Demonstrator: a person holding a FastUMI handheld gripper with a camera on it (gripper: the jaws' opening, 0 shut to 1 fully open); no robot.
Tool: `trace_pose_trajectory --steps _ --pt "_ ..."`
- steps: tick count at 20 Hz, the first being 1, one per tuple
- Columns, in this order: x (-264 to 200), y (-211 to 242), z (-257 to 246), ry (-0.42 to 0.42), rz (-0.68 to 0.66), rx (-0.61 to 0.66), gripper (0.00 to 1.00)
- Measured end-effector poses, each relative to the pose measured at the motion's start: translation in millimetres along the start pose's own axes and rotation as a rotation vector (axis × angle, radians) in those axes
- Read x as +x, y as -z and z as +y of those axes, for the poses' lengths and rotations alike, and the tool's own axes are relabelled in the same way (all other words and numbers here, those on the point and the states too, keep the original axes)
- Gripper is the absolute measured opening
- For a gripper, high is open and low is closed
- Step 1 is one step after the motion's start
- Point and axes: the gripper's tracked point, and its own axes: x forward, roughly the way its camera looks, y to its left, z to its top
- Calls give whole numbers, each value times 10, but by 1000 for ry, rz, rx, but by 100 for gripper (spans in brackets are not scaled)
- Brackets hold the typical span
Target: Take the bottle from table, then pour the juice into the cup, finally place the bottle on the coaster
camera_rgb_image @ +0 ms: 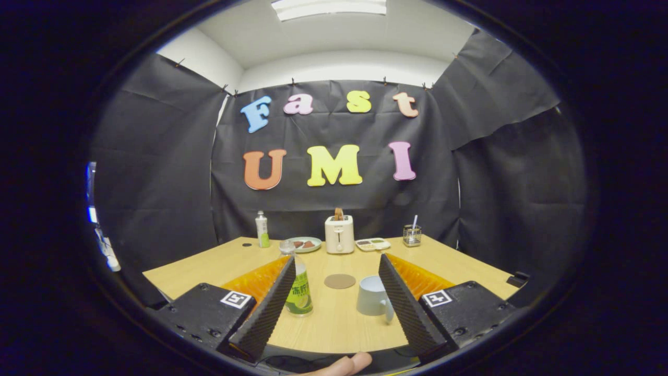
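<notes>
A clear juice bottle (299, 290) with a green label stands upright on the wooden table (334, 324), just ahead of my left finger and partly hidden by it. A pale grey cup (373, 295) stands near the inner side of my right finger, its handle toward me. Beyond and between the two lies a round brown coaster (340, 281). My gripper (336, 263) is open, fingers spread wide, with nothing between them. It is held back from the bottle and cup.
At the table's far side stand a second small bottle (262, 230), a plate with food (306, 244), a white toaster (339, 234), a small tray (372, 244) and a wire pen holder (412, 235). A fingertip (347, 364) shows below the gripper.
</notes>
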Motion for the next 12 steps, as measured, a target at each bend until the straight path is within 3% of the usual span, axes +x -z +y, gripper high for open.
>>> trace_pose_trajectory --steps 12 --pt "580 372 368 -45 30 -12 100"
